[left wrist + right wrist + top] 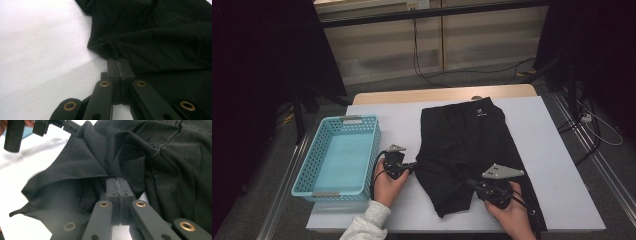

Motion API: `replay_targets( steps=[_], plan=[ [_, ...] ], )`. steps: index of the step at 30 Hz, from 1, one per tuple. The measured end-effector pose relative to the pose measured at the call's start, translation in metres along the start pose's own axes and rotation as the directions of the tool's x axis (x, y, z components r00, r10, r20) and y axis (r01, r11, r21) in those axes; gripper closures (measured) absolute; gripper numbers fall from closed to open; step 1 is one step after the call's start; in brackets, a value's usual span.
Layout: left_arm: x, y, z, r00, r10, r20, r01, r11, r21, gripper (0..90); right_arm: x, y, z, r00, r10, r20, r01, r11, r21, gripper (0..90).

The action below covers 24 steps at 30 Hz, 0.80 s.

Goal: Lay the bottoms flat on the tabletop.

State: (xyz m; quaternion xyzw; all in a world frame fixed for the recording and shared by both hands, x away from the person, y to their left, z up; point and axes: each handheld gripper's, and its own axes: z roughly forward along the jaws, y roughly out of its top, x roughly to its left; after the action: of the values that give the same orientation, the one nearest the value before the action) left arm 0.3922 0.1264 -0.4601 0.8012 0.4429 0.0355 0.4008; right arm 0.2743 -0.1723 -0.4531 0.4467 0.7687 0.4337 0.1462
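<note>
Jaws of both the left gripper (416,165) and right gripper (468,183) clamped on black shorts (472,145); thin pinches risk fabric slipping under pull.

The black shorts (467,145) are the landmark, spread over the middle of the desk (557,165). To the right of the shorts lies a broad bare strip of white desk running from the far edge to the near one, open for a hand to pass. Left of the shorts, the light-blue perforated basket (338,156) stands as the one tall obstacle; its walls block any low sweep there. Between the basket and the shorts a narrow bare lane runs toward the far edge, taken up at its near end by the left gripper (412,165). The right gripper (472,184) sits at the shorts' near hem.
</note>
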Motion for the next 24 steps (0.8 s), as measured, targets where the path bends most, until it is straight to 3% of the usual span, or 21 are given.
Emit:
replay_targets(
  steps=[2, 5, 7, 9, 16, 24],
  plan=[
    [-0.001, 0.000, -0.001, 1.0000, -0.001, 0.004, 0.001, 1.0000, -0.004, 90.0, 0.004, 0.000, 0.001, 0.9994, -0.034, -0.005, 0.034, 0.999, 0.015, 89.2],
    [0.001, 0.000, -0.002, 1.0000, 0.002, -0.001, -0.002, 1.0000, -0.008, 90.0, 0.007, 0.001, 0.003, 0.9990, -0.038, -0.024, 0.038, 0.999, 0.009, 84.0],
    [0.003, 0.000, -0.003, 0.9999, -0.010, -0.006, 0.010, 0.9998, -0.017, 90.0, 0.011, 0.002, 0.003, 0.9970, -0.061, -0.048, 0.061, 0.998, 0.012, 74.6],
    [0.006, -0.001, -0.004, 0.9999, -0.016, -0.005, 0.016, 0.9997, -0.017, 90.0, 0.014, 0.004, 0.002, 0.9956, -0.053, -0.077, 0.053, 0.999, -0.004, 67.5],
    [0.007, -0.001, -0.003, 0.9998, -0.022, -0.004, 0.022, 0.9997, -0.013, 89.6, 0.013, 0.008, -0.006, 0.9954, -0.063, -0.072, 0.063, 0.998, -0.011, 65.3],
    [0.007, -0.001, -0.009, 0.9998, -0.020, 0.004, 0.020, 0.9997, -0.014, 87.6, 0.022, -0.005, 0.006, 0.9888, -0.087, -0.122, 0.096, 0.993, 0.071, 62.0]
  ],
)
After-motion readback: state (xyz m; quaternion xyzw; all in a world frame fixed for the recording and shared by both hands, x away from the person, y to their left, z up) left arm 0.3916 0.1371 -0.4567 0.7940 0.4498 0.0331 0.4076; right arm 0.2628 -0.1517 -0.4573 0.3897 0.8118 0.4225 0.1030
